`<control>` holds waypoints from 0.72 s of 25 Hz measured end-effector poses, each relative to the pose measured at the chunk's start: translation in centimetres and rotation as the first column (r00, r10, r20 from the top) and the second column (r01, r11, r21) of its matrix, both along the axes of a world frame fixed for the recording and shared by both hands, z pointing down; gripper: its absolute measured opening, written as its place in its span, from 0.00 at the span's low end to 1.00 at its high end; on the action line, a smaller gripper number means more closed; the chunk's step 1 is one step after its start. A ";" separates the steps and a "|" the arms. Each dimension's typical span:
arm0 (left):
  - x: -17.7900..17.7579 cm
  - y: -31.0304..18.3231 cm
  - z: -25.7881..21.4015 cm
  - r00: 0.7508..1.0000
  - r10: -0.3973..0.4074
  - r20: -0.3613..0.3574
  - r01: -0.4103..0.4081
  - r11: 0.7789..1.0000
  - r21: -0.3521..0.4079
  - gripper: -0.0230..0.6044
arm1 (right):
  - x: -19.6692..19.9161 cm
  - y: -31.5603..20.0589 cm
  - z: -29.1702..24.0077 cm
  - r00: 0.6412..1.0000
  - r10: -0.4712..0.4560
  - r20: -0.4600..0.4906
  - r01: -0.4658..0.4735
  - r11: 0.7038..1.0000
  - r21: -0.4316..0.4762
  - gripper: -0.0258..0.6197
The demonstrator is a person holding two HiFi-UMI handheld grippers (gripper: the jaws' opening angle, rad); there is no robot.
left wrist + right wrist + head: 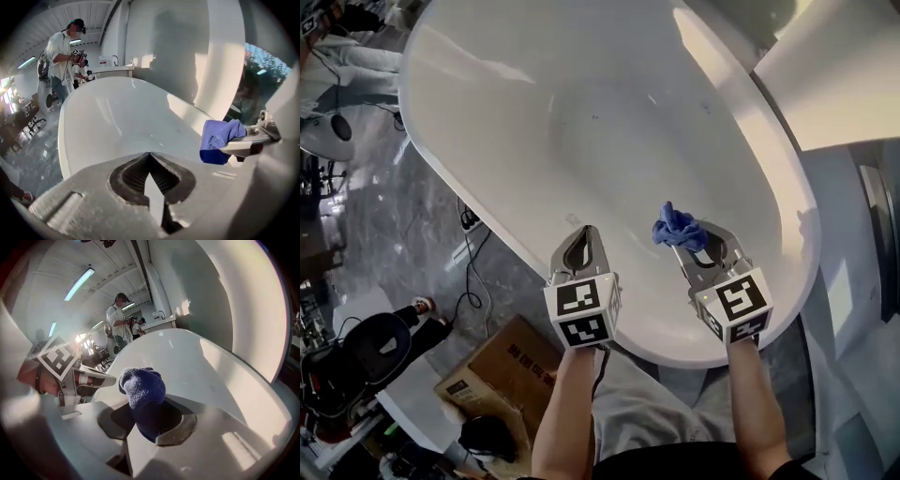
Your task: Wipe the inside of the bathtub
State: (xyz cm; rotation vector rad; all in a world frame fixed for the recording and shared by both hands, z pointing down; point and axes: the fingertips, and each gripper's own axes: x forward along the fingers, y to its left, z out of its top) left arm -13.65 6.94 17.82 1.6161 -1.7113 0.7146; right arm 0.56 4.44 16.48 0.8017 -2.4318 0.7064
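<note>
A white oval bathtub fills the head view, its near end below both grippers. My right gripper is shut on a crumpled blue cloth, which sticks out past the jaw tips over the tub's near inner slope. In the right gripper view the blue cloth bulges from between the jaws. My left gripper hangs beside it over the tub's near end, jaws closed together with nothing between them. From the left gripper view the cloth shows at the right, in the other gripper.
A cardboard box and cables lie on the grey floor left of the tub. A white pillar stands at the upper right. A person stands beyond the tub's far end beside a white counter.
</note>
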 end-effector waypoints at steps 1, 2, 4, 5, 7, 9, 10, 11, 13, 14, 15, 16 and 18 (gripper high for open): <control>-0.2 -0.4 1.3 1.000 0.011 0.002 -0.011 1.000 -0.008 0.04 | -0.2 -0.3 1.3 1.000 -0.003 -0.008 0.003 1.000 -0.005 0.19; -0.4 -0.7 2.5 1.000 0.022 0.003 -0.022 1.000 -0.016 0.04 | -0.3 -0.5 2.6 1.000 -0.004 -0.016 0.004 1.000 -0.010 0.19; -0.4 -1.4 4.7 0.998 0.057 0.014 -0.057 0.998 -0.032 0.04 | -0.4 -0.8 5.1 1.000 0.003 -0.029 -0.003 1.000 -0.024 0.19; -0.4 -1.8 5.8 0.996 0.084 0.025 -0.083 0.996 -0.042 0.04 | -0.5 -1.0 6.4 0.999 0.011 -0.035 -0.012 0.999 -0.034 0.19; -0.3 -2.7 7.9 0.989 0.141 0.044 -0.138 0.988 -0.067 0.04 | -0.7 -1.2 9.2 0.999 0.022 -0.050 -0.025 0.998 -0.058 0.19; -0.1 -3.7 10.0 0.983 0.179 0.036 -0.175 0.981 -0.087 0.04 | -1.3 -1.4 11.7 0.998 0.010 -0.065 -0.015 0.997 -0.078 0.19; 0.0 -4.1 11.0 0.981 0.190 0.028 -0.187 0.978 -0.094 0.04 | -1.7 -1.5 12.9 0.998 -0.002 -0.070 -0.004 0.996 -0.086 0.19; 0.1 -4.4 12.0 0.980 0.199 0.022 -0.196 0.975 -0.102 0.04 | -2.0 -1.6 14.0 0.997 -0.013 -0.076 0.007 0.996 -0.092 0.19; 0.0 -4.8 14.1 0.976 0.218 0.017 -0.215 0.969 -0.123 0.04 | -2.6 -1.7 16.1 0.995 -0.036 -0.091 0.026 0.994 -0.105 0.19; 0.0 -4.9 15.1 0.973 0.230 0.016 -0.226 0.965 -0.136 0.04 | -2.9 -1.5 17.2 0.994 -0.046 -0.100 0.035 0.993 -0.115 0.19; -0.1 -4.9 16.0 0.970 0.244 0.016 -0.239 0.960 -0.149 0.04 | -3.2 -1.3 18.2 0.993 -0.056 -0.107 0.043 0.991 -0.126 0.19; -0.2 -4.9 16.9 0.966 0.259 0.019 -0.253 0.955 -0.158 0.04 | -3.6 -1.1 19.3 0.992 -0.066 -0.112 0.051 0.989 -0.137 0.19; -0.5 -5.5 18.3 0.956 0.293 0.032 -0.284 0.945 -0.160 0.04 | -4.6 -0.9 21.3 0.989 -0.090 -0.119 0.072 0.986 -0.148 0.19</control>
